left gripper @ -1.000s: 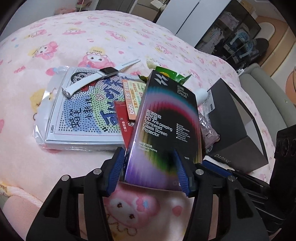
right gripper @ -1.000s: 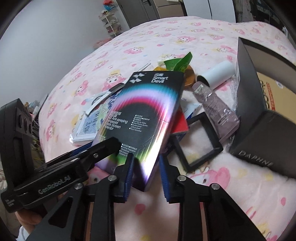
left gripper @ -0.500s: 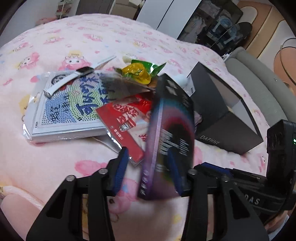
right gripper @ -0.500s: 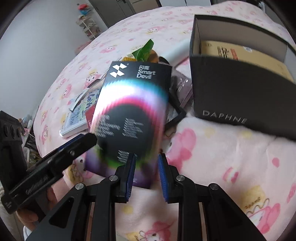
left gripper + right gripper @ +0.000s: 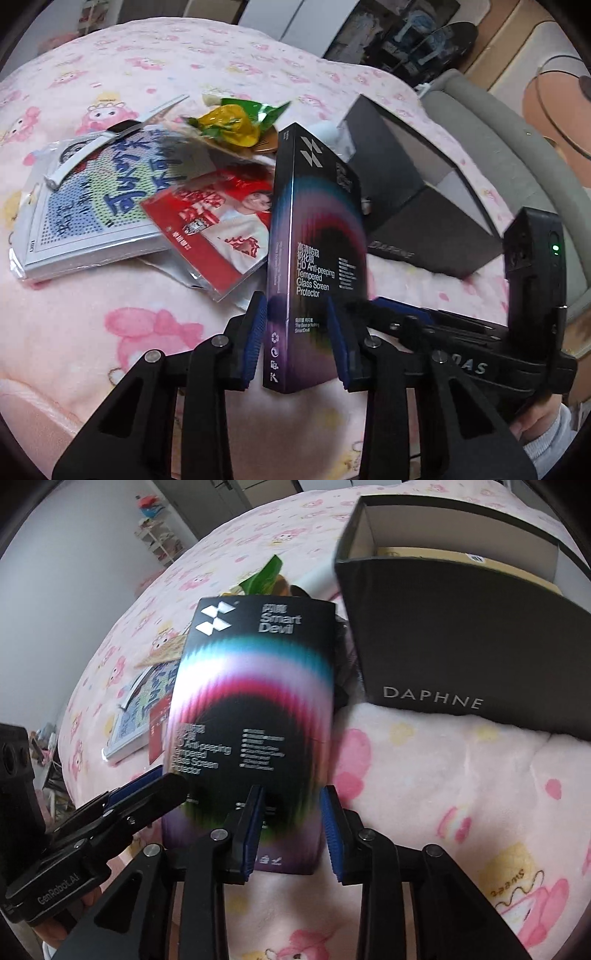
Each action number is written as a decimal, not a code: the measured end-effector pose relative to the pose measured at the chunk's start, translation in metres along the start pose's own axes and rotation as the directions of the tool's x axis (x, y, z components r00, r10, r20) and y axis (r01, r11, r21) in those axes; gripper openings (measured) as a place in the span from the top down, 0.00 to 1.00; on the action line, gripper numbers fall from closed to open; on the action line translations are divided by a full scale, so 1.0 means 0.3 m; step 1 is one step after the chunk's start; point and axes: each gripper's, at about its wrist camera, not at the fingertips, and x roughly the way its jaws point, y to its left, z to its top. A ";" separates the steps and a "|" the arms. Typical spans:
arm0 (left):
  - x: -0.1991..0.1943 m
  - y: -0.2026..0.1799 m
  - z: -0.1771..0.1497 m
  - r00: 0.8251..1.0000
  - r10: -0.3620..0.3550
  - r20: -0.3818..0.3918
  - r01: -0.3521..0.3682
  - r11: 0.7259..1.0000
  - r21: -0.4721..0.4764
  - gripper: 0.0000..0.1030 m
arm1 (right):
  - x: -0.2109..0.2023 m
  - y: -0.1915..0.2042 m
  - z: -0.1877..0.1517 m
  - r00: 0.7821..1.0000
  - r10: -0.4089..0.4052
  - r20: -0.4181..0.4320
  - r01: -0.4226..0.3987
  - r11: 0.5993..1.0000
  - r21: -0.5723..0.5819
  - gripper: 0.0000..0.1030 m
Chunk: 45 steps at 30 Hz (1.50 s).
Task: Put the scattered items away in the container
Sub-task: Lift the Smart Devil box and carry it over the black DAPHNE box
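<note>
Field notes — bed (image 5: pixel 110 295) with pink cartoon blanket, soft and uneven. Open blanket lies in front of the black box (image 5: pixel 461 646) marked DAPHNE; its mouth faces up and away in my right wrist view, a tan item already lying inside. In the left wrist view the same black box (image 5: pixel 424 221) sits right of the clutter, near the bed's edge, with a grey padded rim beyond.

The clutter is crowded left of centre: a bagged bead-art kit (image 5: pixel 96 206) with a white smartwatch (image 5: pixel 96 144) lying across its top corner, a red packet (image 5: pixel 207 229) overlapping the kit's lower right edge, and a green-and-yellow snack wrapper (image 5: pixel 236 122) behind.

Task item: the screen protector box (image 5: pixel 317 266) — black, with a rainbow-coloured ring and "Smart Devil" lettering — is lifted off the blanket, standing on end, nearly upright, between the clutter and the black box. Seen from the right side, the screen protector box (image 5: pixel 255 716) shows its full front face, slightly blurred.

My left gripper (image 5: pixel 297 339) brackets its lower end; the right pad touches the face, the left pad stands just off the spine — whether it clamps, I cannot tell. My right gripper (image 5: pixel 291 827) sits at the box's bottom with jaws spread, a visible gap on the right side. The two grippers cross low, nearly touching.
</note>
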 end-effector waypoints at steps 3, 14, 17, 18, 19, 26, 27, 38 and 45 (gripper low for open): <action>0.025 0.031 0.012 1.000 0.027 -0.009 -0.028 0.999 -0.028 0.67 | 0.015 -0.018 0.003 1.000 -0.006 0.003 0.006 1.000 0.021 0.62; 0.062 0.030 0.003 0.998 -0.022 -0.056 0.020 0.999 -0.034 0.66 | 0.066 -0.016 0.011 0.989 0.146 -0.029 -0.145 0.989 0.034 0.55; 0.027 0.016 0.000 0.998 -0.045 -0.035 0.044 0.998 -0.034 0.66 | 0.023 0.004 0.020 0.991 0.131 -0.011 -0.131 0.991 0.007 0.62; 0.017 0.011 0.000 0.998 -0.052 -0.026 0.051 0.998 -0.037 0.66 | 0.003 0.008 0.023 0.991 0.131 -0.001 -0.131 0.991 0.002 0.65; -0.001 0.000 -0.003 0.998 -0.058 -0.015 0.057 0.998 -0.040 0.66 | -0.016 0.001 0.017 0.991 0.137 0.004 -0.137 0.991 -0.003 0.65; -0.105 -0.050 -0.017 0.997 -0.078 0.004 0.078 0.996 -0.034 0.66 | -0.124 -0.045 -0.025 0.980 0.198 0.012 -0.198 0.980 0.015 0.66; -0.114 -0.062 -0.014 0.997 -0.078 0.006 0.078 0.997 -0.029 0.66 | -0.137 -0.044 -0.030 0.979 0.201 0.018 -0.202 0.979 0.013 0.66; -0.212 -0.226 0.042 0.995 -0.071 0.068 0.067 0.996 0.054 0.66 | -0.322 -0.039 -0.026 0.963 0.245 0.109 -0.244 0.969 -0.021 0.66; -0.269 -0.327 0.080 0.991 -0.074 0.109 0.063 0.992 0.105 0.65 | -0.417 -0.092 -0.002 0.943 0.274 0.188 -0.277 0.961 -0.010 0.66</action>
